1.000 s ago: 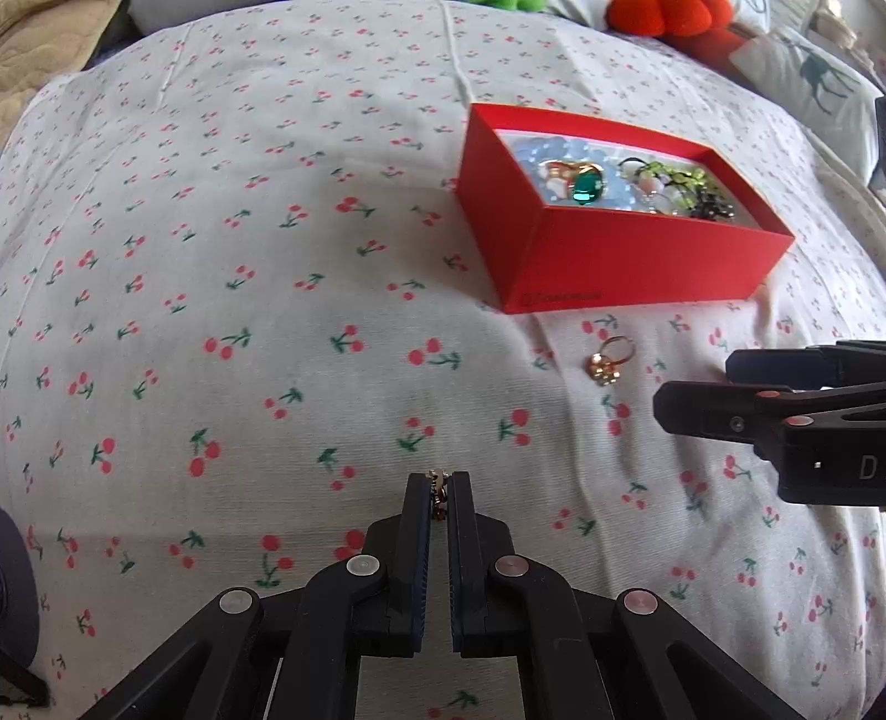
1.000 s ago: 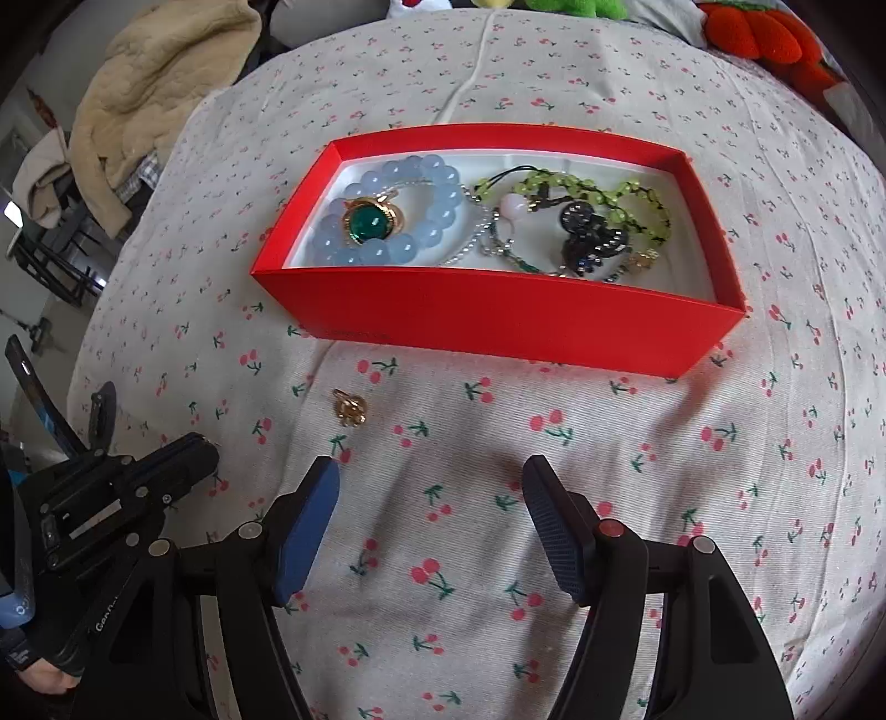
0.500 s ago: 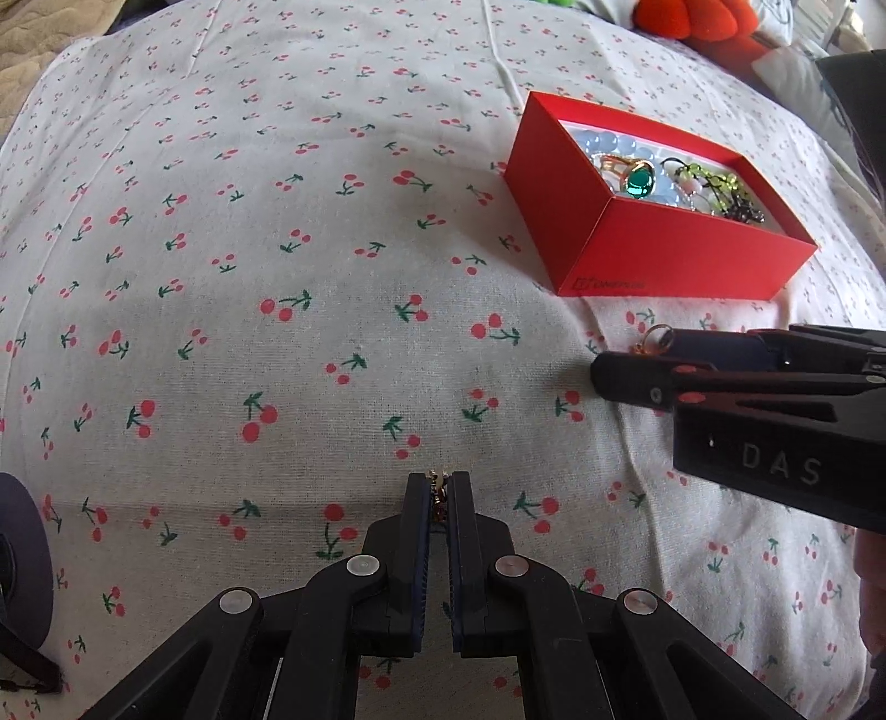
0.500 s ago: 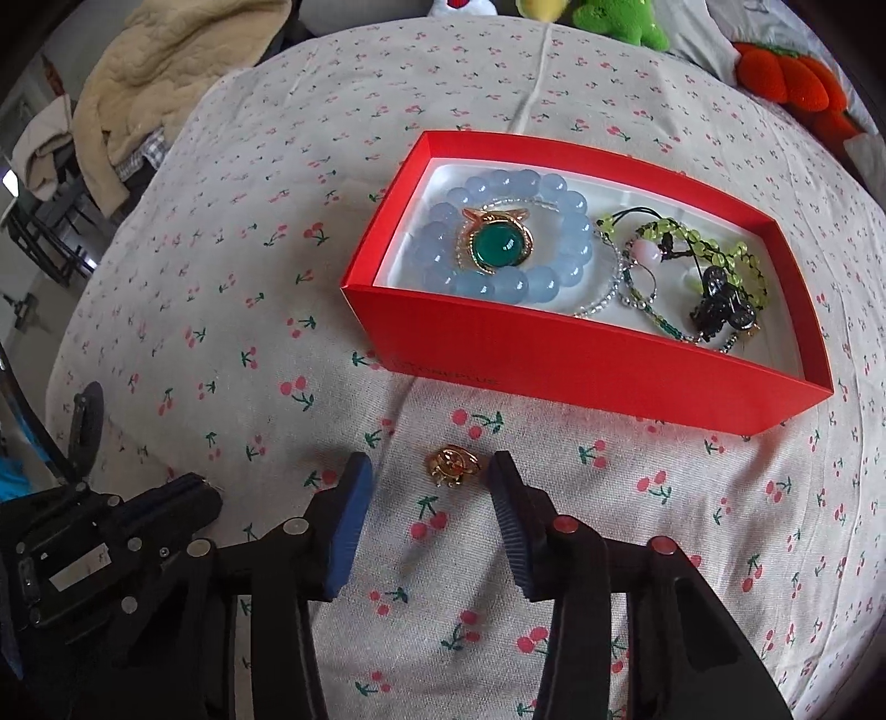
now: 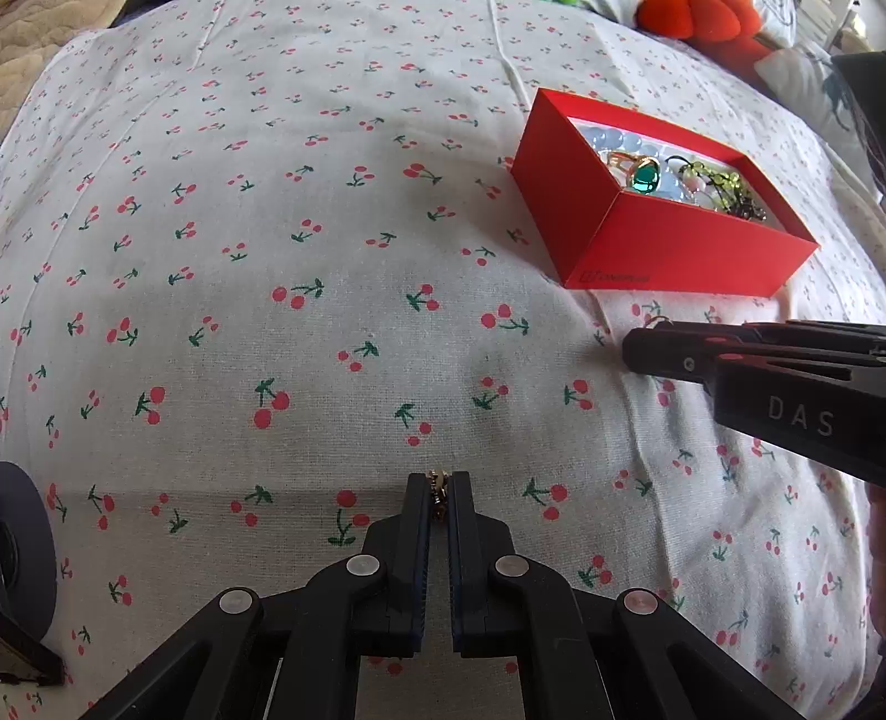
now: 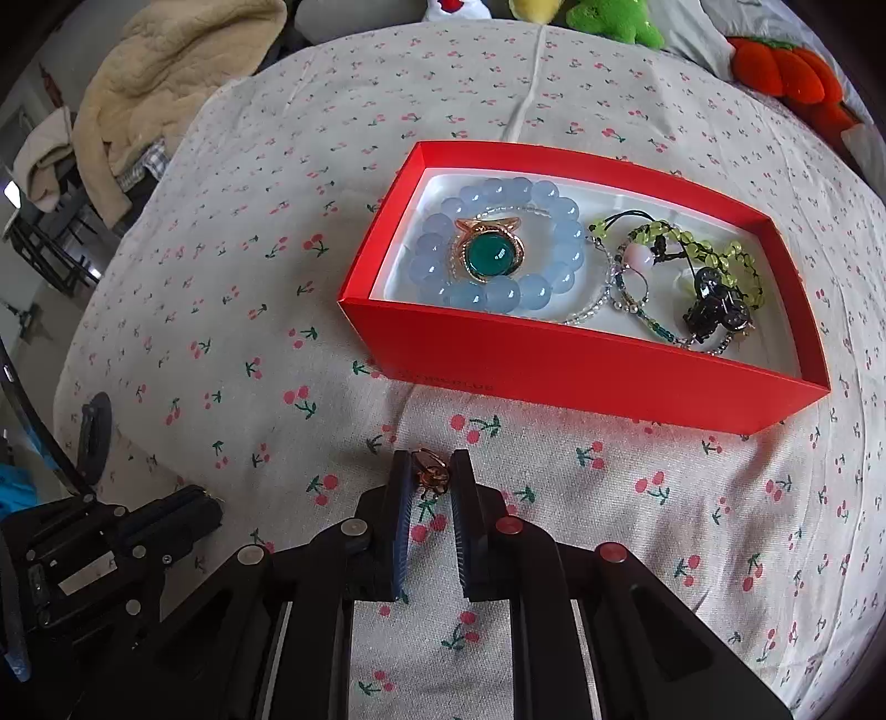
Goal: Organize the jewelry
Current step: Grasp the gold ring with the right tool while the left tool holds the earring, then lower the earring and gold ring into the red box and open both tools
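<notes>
A red box point(image 6: 554, 360) on the cherry-print cloth holds a blue bead bracelet point(image 6: 498, 288), a green-stone ring point(image 6: 488, 256) and a tangle of green and dark beads. Just in front of the box, my right gripper point(image 6: 431, 459) is closing, its pads touching a small gold ring point(image 6: 432, 473) between the tips. From the left wrist view the right gripper point(image 5: 631, 349) reaches in from the right, with the ring point(image 5: 659, 321) peeking above its tip, near the box point(image 5: 664, 255). My left gripper point(image 5: 437, 482) is shut on a small gold jewelry piece point(image 5: 437, 498).
A beige blanket point(image 6: 166, 83) lies over a chair at the far left. Orange point(image 6: 786, 72) and green point(image 6: 614, 22) plush toys sit beyond the cloth's far edge. A dark round object point(image 5: 16, 548) lies at the near left. The left gripper's body point(image 6: 111, 554) is close beside my right one.
My right gripper moved left along the box front to the gold ring and its jaws narrowed around it. The left gripper stayed shut on its gold piece.
</notes>
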A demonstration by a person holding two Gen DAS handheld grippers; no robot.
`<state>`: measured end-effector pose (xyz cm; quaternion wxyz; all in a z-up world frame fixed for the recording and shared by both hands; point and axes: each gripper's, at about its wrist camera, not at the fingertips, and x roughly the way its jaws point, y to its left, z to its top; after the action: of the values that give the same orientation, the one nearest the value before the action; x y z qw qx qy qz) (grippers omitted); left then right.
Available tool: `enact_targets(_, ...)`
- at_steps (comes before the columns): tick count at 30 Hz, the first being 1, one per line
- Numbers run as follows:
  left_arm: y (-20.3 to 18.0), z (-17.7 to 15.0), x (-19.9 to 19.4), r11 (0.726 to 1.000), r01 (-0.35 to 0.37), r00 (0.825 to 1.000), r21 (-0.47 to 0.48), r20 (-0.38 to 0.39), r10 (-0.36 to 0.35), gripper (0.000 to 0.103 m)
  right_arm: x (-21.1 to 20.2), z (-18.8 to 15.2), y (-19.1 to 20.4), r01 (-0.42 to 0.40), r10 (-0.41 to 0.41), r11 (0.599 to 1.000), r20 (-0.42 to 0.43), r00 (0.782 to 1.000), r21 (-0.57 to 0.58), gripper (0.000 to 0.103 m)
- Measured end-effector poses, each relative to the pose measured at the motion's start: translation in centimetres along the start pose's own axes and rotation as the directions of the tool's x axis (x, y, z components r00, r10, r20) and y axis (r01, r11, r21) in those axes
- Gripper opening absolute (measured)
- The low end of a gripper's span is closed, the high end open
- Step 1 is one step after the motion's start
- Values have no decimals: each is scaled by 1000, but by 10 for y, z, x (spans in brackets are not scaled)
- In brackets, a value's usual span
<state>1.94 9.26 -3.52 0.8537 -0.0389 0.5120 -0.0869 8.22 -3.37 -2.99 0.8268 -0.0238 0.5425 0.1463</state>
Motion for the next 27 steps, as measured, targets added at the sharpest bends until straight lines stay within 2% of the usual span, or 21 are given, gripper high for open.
enact_targets(14,3,9,-3,1000,4,1000,-20,14,-3,1,-21,-9,-22,-13,13,1000,-5,1000,17,14)
enact_targets(27,-24,35,-15,999,48,997,-13,63,-47,1,-64,-6,-84,-44,33,986,69,997,162,14)
